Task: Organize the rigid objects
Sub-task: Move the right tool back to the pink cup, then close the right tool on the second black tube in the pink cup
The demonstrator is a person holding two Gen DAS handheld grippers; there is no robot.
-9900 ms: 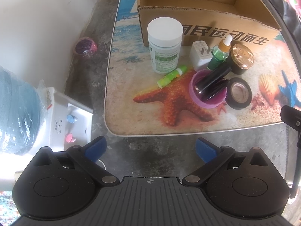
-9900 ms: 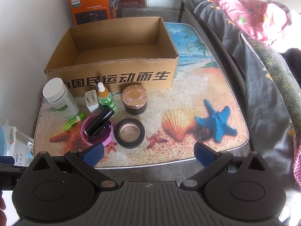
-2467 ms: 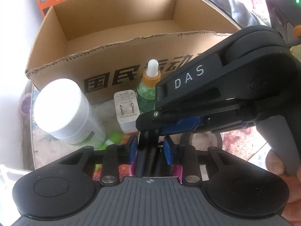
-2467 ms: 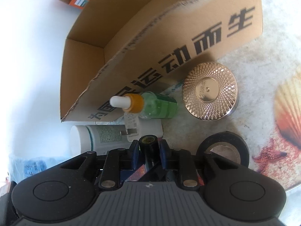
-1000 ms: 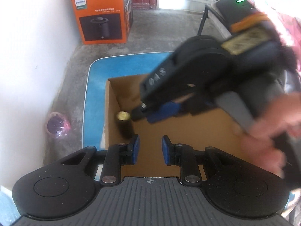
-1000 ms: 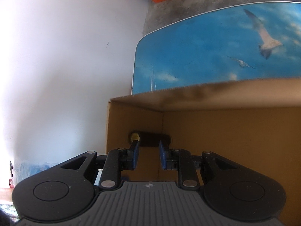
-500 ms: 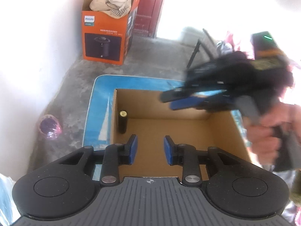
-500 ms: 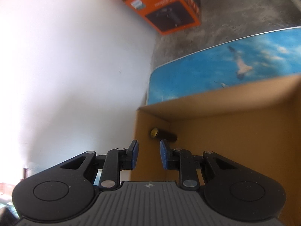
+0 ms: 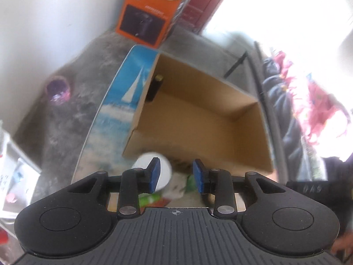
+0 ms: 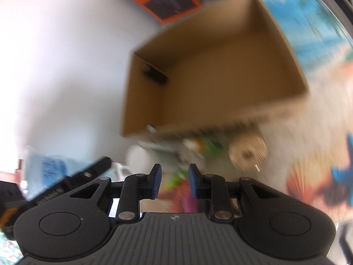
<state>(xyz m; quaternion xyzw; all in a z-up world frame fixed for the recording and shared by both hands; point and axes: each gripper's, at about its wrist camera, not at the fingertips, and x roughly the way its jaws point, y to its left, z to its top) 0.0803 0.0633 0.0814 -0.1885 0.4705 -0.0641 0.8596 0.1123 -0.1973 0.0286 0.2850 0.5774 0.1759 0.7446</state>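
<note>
One black tube (image 9: 154,87) lies in the box (image 9: 198,119), far left corner. Both grippers, left (image 9: 176,177) and right (image 10: 173,181), sit part open and empty. I judge we're between picks; next I need a clean grab on the white bottle (image 9: 164,172) near the box front.

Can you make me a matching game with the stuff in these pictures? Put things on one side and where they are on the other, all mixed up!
Things:
1. black tube
2. orange box
3. white bottle cap
4. gold jar lid

Places:
A. on the floor by the wall
B. on the table, outside the cardboard box, beside the green bottle
C. standing in a corner inside the cardboard box
D. just behind the left gripper

Pairs: 1-C, 2-A, 3-D, 4-B
</note>
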